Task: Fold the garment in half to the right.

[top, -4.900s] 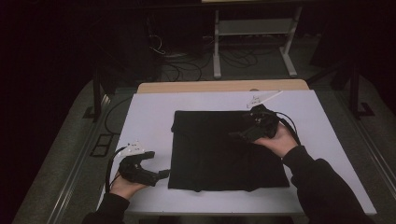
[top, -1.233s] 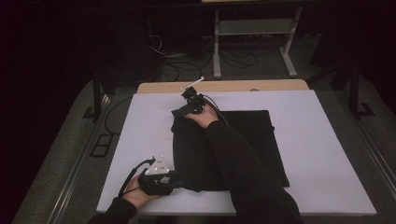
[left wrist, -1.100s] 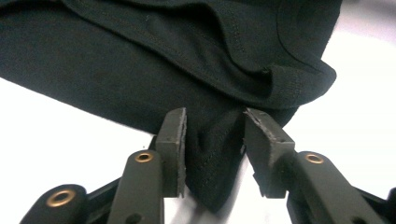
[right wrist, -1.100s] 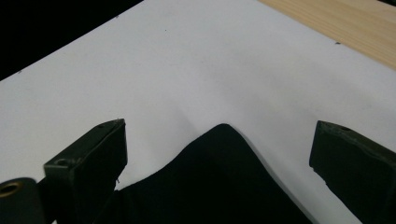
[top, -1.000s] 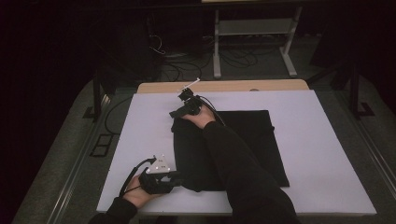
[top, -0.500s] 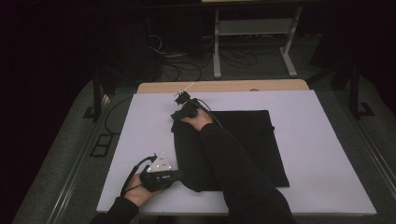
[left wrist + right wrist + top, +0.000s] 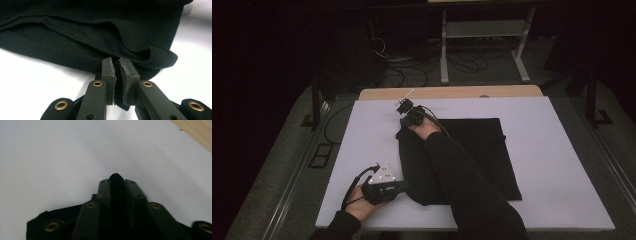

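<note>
A black cloth [image 7: 482, 145] lies on the white tabletop [image 7: 562, 165], its left side bunched up. My right arm reaches across it to its far left corner. There my right gripper [image 7: 407, 116] has just been closing its jaws and is shut on a fold of the cloth [image 7: 116, 180], which pokes out between the pads. My left gripper [image 7: 406, 187] is at the near left corner. In the left gripper view its pads [image 7: 110, 70] are pressed together on the hem of the cloth [image 7: 100, 37].
A wooden strip [image 7: 452, 92] runs along the table's far edge. Behind it on the dark floor stand a metal frame [image 7: 482, 35] and loose cables [image 7: 462, 62]. Bare white surface lies left and right of the cloth.
Since the oldest frame my right arm has crossed from the far right corner to the far left one, and my left gripper has moved onto the near left corner. Over the last second both hands barely moved.
</note>
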A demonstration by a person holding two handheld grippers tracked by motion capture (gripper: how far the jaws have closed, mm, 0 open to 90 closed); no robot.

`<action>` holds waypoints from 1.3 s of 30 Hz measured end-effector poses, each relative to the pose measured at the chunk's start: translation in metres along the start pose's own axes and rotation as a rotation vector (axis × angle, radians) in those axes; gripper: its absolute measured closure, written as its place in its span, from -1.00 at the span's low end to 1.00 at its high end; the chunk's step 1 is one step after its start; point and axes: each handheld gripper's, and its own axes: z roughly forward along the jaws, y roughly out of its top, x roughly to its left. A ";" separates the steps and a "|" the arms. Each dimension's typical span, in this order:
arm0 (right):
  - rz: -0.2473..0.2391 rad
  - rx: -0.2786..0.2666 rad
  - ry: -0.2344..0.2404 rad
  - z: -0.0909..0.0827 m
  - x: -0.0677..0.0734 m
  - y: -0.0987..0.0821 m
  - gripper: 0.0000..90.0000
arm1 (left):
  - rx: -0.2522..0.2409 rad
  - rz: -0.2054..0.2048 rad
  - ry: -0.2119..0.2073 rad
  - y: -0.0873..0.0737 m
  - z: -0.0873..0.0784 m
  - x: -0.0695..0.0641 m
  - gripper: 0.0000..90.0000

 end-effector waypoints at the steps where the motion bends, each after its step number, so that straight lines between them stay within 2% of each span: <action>1: 0.003 0.003 0.008 -0.001 -0.001 0.000 0.79 | -0.001 -0.001 -0.001 0.000 0.000 0.000 0.81; 8: 0.039 0.000 0.068 -0.014 -0.008 0.000 0.85 | -0.019 0.000 0.000 0.003 -0.002 -0.001 0.81; 15: 0.042 -0.032 0.089 -0.031 -0.012 -0.003 0.86 | -0.041 0.009 -0.002 0.009 -0.002 -0.003 0.82; 19: 0.059 -0.051 0.102 -0.041 -0.015 -0.006 0.86 | -0.074 -0.002 -0.004 0.013 -0.003 -0.005 0.82; 20: 0.065 -0.052 0.108 -0.044 -0.016 -0.007 0.86 | -0.069 0.009 -0.006 0.014 -0.004 -0.004 0.82; 22: 0.066 -0.062 0.109 -0.049 -0.019 -0.008 0.86 | -0.087 -0.002 -0.006 0.016 -0.004 -0.005 0.82; 25: 0.076 -0.077 0.114 -0.056 -0.023 -0.010 0.86 | -0.083 0.025 -0.006 0.018 -0.006 -0.006 0.82; 26: 0.076 -0.079 0.115 -0.059 -0.024 -0.011 0.86 | -0.094 0.017 -0.008 0.019 -0.005 -0.007 0.82; 27: 0.090 -0.083 0.114 -0.062 -0.024 -0.012 0.86 | -0.091 0.029 -0.007 0.020 -0.006 -0.007 0.82; 35: 0.091 -0.132 0.116 -0.087 -0.036 -0.016 0.86 | -0.135 0.045 -0.018 0.032 -0.009 -0.012 0.82; 39: 0.097 -0.152 0.116 -0.099 -0.041 -0.019 0.86 | -0.143 0.057 -0.029 0.037 -0.008 -0.015 0.82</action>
